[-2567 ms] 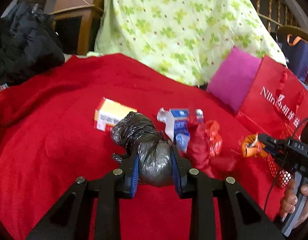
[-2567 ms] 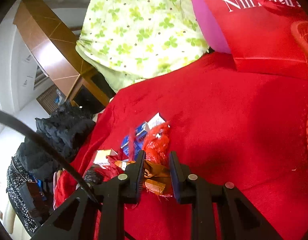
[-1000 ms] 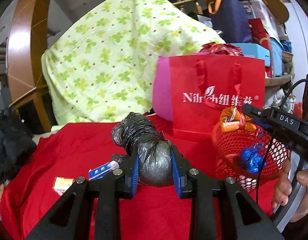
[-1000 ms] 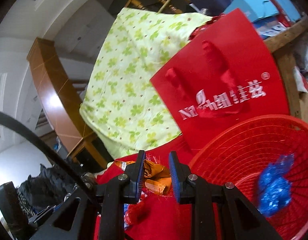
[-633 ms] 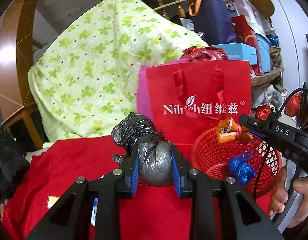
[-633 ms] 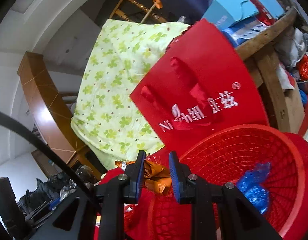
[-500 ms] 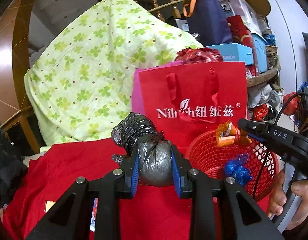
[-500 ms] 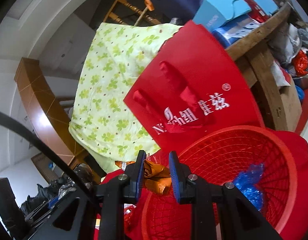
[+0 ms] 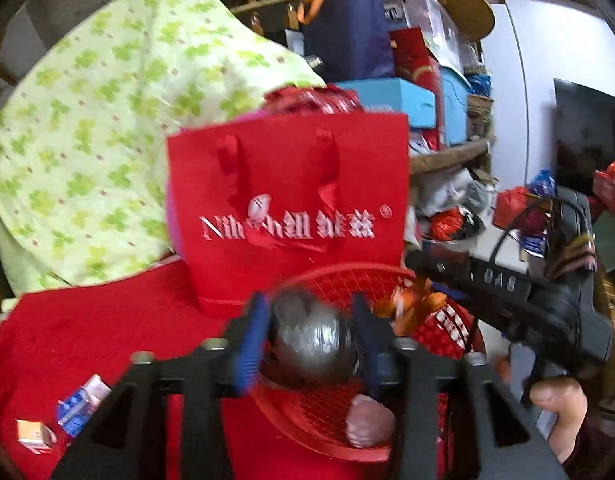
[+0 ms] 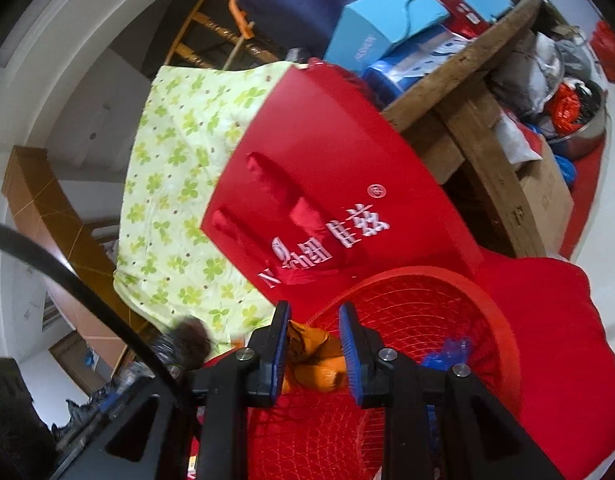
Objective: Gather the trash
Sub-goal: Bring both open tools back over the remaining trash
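A red mesh basket (image 9: 331, 444) stands on the red cloth; it also shows in the right wrist view (image 10: 503, 320). My left gripper (image 9: 309, 344) is over the basket with its jaws spread wider than the grey-black trash bag (image 9: 313, 348) between them, which looks blurred and loose. My right gripper (image 10: 313, 346) is over the basket rim with its jaws parted around an orange wrapper (image 10: 313, 364), which also shows in the left wrist view (image 9: 417, 304). A blue wrapper (image 10: 447, 352) lies in the basket.
A red paper gift bag (image 9: 291, 208) stands right behind the basket, before a green clover quilt (image 9: 91, 136). A blue-white packet (image 9: 81, 404) and an orange box (image 9: 33, 434) lie on the red cloth at left. Stacked boxes and clutter fill a wooden shelf (image 10: 459, 92) at right.
Both grippers have moved over the basket and their jaws have opened. The trash bag sits lower between the left fingers, blurred. The orange wrapper now has gaps at the right pads.
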{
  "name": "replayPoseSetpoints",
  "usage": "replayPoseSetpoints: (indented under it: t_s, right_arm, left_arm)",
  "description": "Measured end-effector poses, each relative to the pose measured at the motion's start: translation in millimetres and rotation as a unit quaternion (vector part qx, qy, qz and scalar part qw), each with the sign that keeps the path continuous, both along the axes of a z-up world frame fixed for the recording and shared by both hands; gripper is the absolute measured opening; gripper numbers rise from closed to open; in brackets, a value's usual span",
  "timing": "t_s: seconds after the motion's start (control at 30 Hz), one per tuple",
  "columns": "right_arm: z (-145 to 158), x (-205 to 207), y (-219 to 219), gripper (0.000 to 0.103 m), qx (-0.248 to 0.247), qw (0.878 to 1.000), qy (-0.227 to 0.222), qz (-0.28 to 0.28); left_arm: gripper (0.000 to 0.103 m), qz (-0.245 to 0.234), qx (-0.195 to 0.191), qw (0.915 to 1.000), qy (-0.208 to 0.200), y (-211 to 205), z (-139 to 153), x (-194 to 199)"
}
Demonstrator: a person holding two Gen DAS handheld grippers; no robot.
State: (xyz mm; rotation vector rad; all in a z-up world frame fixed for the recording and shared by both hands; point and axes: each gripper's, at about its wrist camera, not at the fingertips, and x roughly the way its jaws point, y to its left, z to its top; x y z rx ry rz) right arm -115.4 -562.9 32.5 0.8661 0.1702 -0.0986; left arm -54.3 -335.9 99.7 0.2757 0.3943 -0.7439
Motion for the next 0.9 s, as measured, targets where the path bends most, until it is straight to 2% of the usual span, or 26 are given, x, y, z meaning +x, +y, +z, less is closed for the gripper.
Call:
replayPoseSetpoints:
  t_s: [0.03,0.13,0.23,0.4,0.5,0.53,0.57,0.63,0.73,0.83,0.9]
  right_arm:
    - [-2,0,-3,0.03,0.008,1.0,0.001,0.0]
    - [-3,0,-6,0.035,0.016,1.0,-0.001,-0.004]
    - [-1,1,0,0.038,0.013,1.0,-0.006,0.0]
    - [13,6,28,0.038,-0.031,0.999,-0.022,0.013]
    - [23,11,56,0.041,-0.068,0.996,-0.039,0.034]
    - [26,13,68,0.054,-0.079,0.995,-0.047,0.045]
    - [29,14,78,0.063,-0.088,0.993,-0.055,0.053]
    - [35,17,105,0.064,-0.119,0.988,-0.07,0.074]
    - [41,24,149,0.064,-0.173,0.975,-0.08,0.117]
    - [38,38,186,0.064,-0.203,0.963,-0.07,0.164]
    - [33,48,204,0.064,-0.211,0.958,-0.054,0.187]
  left_arm:
    - [0.062,0.001,0.0,1.0,0.002,-1,-3,0]
    - [0.066,0.002,0.005,0.9999,0.01,7,-10,-1]
    - [0.07,0.024,0.001,0.9996,0.017,29,-13,3]
    - [0.073,0.087,-0.007,0.9954,0.038,98,-28,18]
    - [0.073,0.149,-0.006,0.9875,0.052,153,-45,28]
    - [0.073,0.169,-0.003,0.9842,0.054,169,-50,30]
    - [0.073,0.204,0.002,0.9773,0.058,195,-60,32]
    - [0.073,0.247,0.002,0.9665,0.071,229,-72,37]
    - [0.073,0.322,-0.012,0.942,0.092,292,-90,44]
    - [0.073,0.366,-0.023,0.925,0.101,334,-102,47]
    - [0.073,0.378,-0.03,0.9193,0.104,351,-108,48]
